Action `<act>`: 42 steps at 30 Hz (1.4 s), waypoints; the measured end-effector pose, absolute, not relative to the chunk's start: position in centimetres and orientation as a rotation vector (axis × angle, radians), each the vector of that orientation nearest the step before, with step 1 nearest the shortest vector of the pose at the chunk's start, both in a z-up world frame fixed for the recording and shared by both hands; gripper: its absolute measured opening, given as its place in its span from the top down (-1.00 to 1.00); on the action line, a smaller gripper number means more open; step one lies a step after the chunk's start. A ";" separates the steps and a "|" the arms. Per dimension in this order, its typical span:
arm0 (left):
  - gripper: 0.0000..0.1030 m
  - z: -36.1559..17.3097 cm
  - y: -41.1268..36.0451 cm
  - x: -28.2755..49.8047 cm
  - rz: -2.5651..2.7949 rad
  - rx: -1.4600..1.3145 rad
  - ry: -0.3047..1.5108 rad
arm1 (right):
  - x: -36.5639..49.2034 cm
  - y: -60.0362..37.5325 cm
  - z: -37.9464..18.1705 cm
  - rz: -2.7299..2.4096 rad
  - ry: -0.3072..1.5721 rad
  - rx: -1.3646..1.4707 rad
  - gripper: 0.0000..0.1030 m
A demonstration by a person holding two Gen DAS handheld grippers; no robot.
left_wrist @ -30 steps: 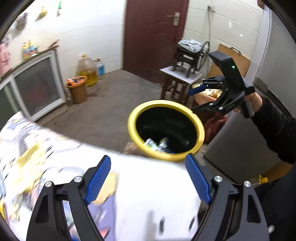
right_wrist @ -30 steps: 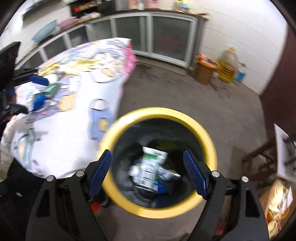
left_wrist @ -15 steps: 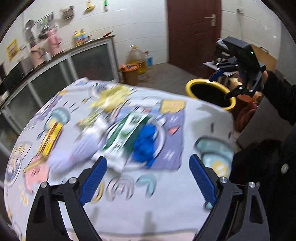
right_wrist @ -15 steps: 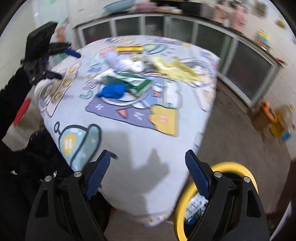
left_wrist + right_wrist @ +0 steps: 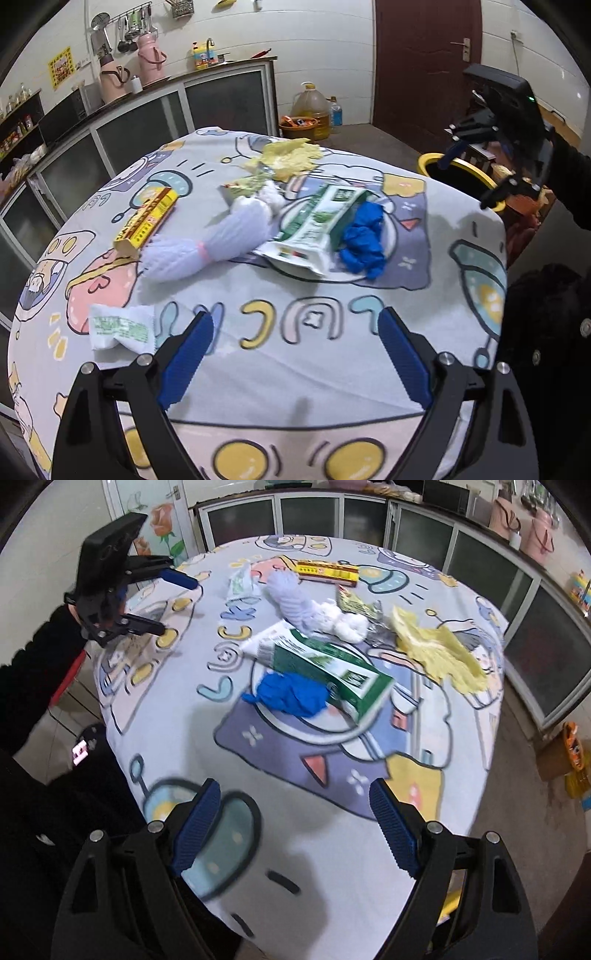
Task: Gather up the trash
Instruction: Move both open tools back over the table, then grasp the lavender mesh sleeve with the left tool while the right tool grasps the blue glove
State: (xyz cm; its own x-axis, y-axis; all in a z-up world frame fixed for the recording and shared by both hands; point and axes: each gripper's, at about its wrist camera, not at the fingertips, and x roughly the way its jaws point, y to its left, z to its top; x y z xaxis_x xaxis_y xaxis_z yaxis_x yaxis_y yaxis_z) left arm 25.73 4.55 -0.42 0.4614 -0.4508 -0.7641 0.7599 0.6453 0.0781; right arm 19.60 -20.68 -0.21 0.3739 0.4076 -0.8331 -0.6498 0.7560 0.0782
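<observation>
Clearly both the left gripper (image 5: 295, 354) and right gripper (image 5: 295, 827), jaws wide and empty, risk snagging the worktop (image 5: 332, 387) cloth or dragging the blue glove (image 5: 364, 236) along with the green carton (image 5: 317, 218).

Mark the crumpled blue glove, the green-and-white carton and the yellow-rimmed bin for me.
Crumpled blue glove (image 5: 362, 240): left wrist view, middle of the bundle.
Green-and-white carton (image 5: 332, 664): right wrist view, green side panel.
Yellow-rimmed bin (image 5: 428, 162): left wrist view, near rim.

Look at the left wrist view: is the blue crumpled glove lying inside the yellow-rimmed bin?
No. The blue glove lies on the table beside the green and white carton, while the yellow-rimmed bin stands beyond the table's edge.
</observation>
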 end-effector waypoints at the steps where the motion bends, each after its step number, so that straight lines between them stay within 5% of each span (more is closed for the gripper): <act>1: -0.69 -0.3 4.5 26.2 -0.773 0.451 0.777 | 19.8 -20.3 -0.3 0.694 0.978 -0.269 -0.54; 11: -0.69 0.4 2.2 32.6 -0.830 0.620 0.816 | 21.6 -17.5 -0.9 0.725 0.994 -0.172 -0.29; 36: -0.69 -6.2 -2.9 43.9 -0.964 0.813 1.095 | 28.5 -15.4 -4.8 0.694 1.119 -0.102 -0.28; 39: -0.36 -7.0 -3.3 43.6 -0.990 0.804 1.098 | 28.7 -14.9 -5.2 0.692 1.127 -0.106 -0.23; 41: 0.06 -7.2 -3.4 43.3 -1.015 0.793 1.107 | 28.8 -14.7 -5.5 0.681 1.135 -0.120 0.36; 42: 0.29 -7.2 -3.5 43.1 -1.031 0.785 1.105 | 28.9 -14.7 -5.6 0.680 1.143 -0.109 0.47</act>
State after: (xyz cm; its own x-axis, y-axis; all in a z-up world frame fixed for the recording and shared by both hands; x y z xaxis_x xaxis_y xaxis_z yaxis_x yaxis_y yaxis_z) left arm 43.07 -3.46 -7.16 0.1087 -0.2618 -0.9590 0.9388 0.3441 0.0125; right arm 28.93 -14.70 -5.61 0.2393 0.4424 -0.8643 -0.5492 0.7958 0.2552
